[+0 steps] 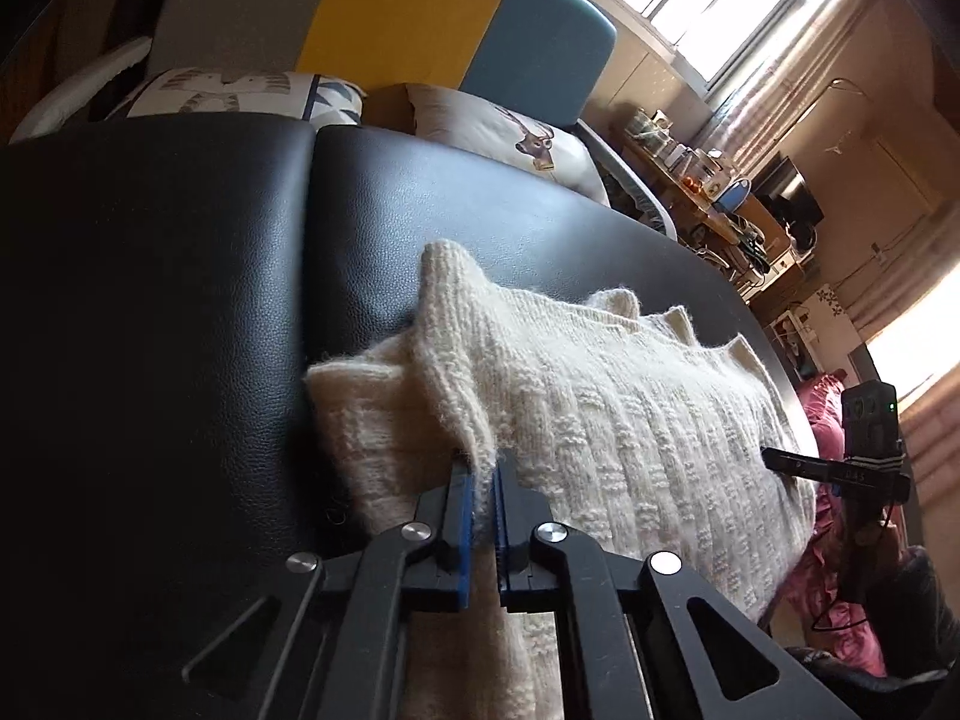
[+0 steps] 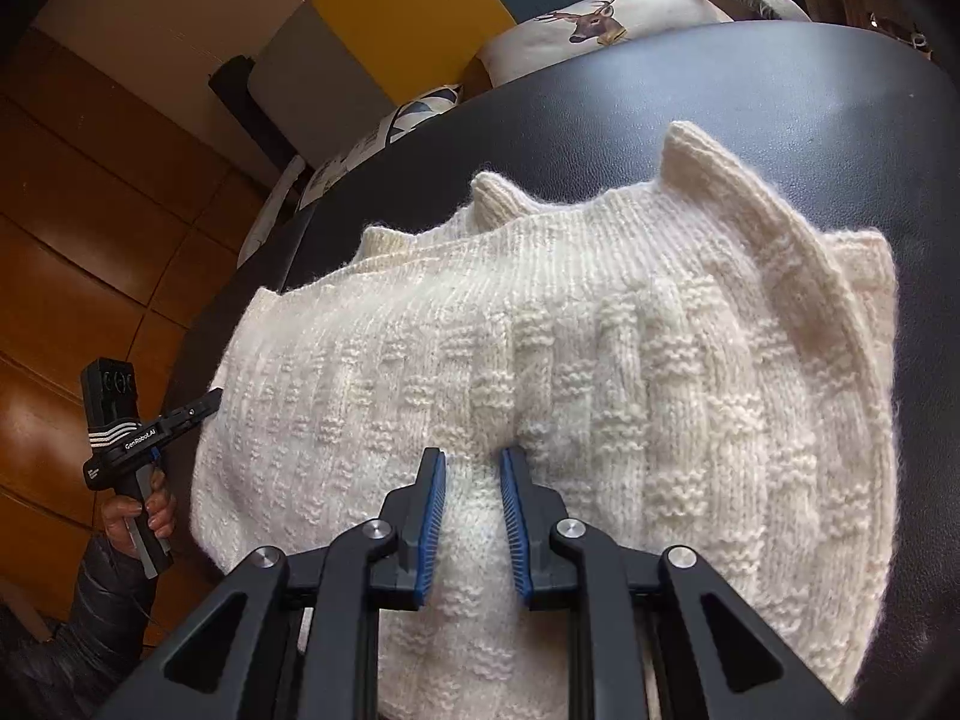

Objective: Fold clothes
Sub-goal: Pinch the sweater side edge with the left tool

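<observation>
While "GenRobot.AI" marks left hand-held gripper point(image 2: 207, 403), both hand-held grippers pinch cream sweater point(image 2: 600, 360), right hand-held gripper point(image 2: 474, 462)

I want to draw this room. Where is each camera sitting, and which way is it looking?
Left wrist: sits on the left gripper, looking along its fingers, which are shut on a fold of the sweater on the black cushion; beyond are pillows and a window. The right gripper shows at the right.
Right wrist: sits on the right gripper, looking down over the sweater, fingers pinching a ridge of knit. The left gripper and the hand holding it show at the left.
Shared: sweater, cushion, deer pillow, each other's gripper.
</observation>
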